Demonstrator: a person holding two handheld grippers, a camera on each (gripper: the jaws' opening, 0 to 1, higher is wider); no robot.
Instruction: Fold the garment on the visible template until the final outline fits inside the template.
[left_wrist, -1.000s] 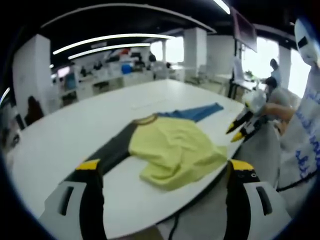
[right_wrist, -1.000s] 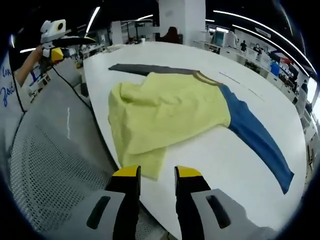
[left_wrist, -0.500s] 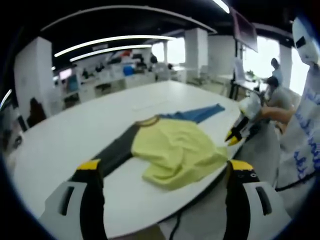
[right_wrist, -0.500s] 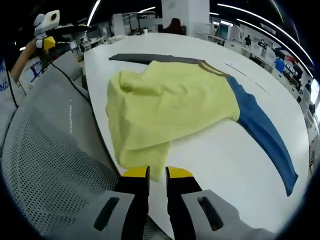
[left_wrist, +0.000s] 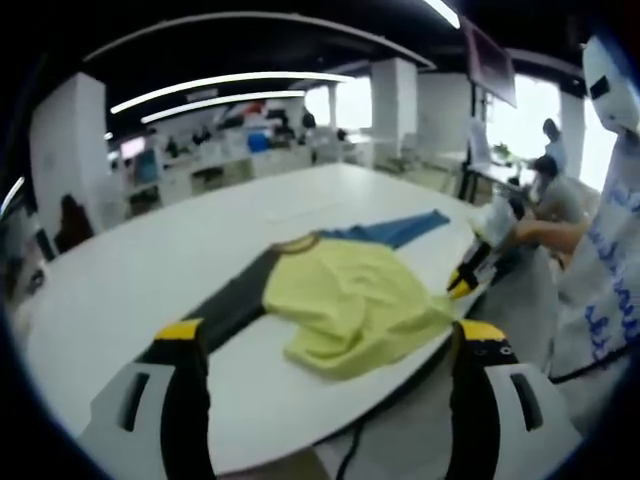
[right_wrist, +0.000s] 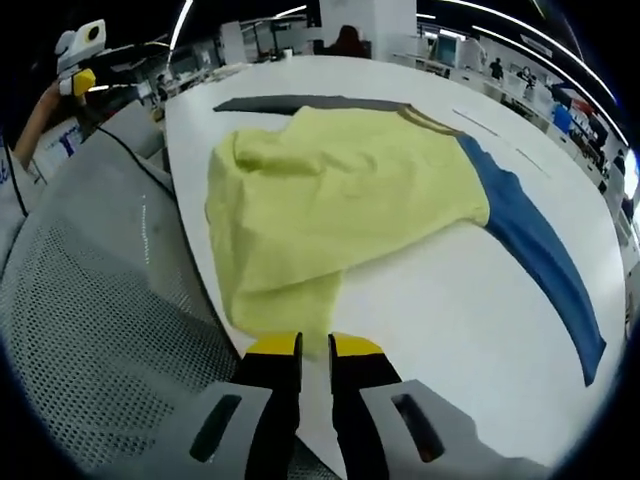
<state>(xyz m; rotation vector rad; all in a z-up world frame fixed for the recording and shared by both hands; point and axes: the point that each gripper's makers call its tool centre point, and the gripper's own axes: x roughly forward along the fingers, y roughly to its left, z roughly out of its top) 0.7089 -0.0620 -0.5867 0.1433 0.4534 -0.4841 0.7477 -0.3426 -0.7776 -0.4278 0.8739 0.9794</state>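
The right hand-held gripper (right_wrist: 300, 345), jaws nearly clenched, sits at the garment's (right_wrist: 340, 200) yellow hem, sleeves running from 11 to 4 o'clock; the left hand-held gripper (left_wrist: 320, 335) gapes wide, farther off.

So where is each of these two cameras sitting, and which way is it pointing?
Left gripper view: rides the left claw, jaws wide apart, looking across the white table at the yellow shirt with one dark grey and one blue sleeve; the right claw and a person's hand enter.
Right gripper view: rides the right claw, nearly closed at the shirt's hem.
Both share shirt and table.
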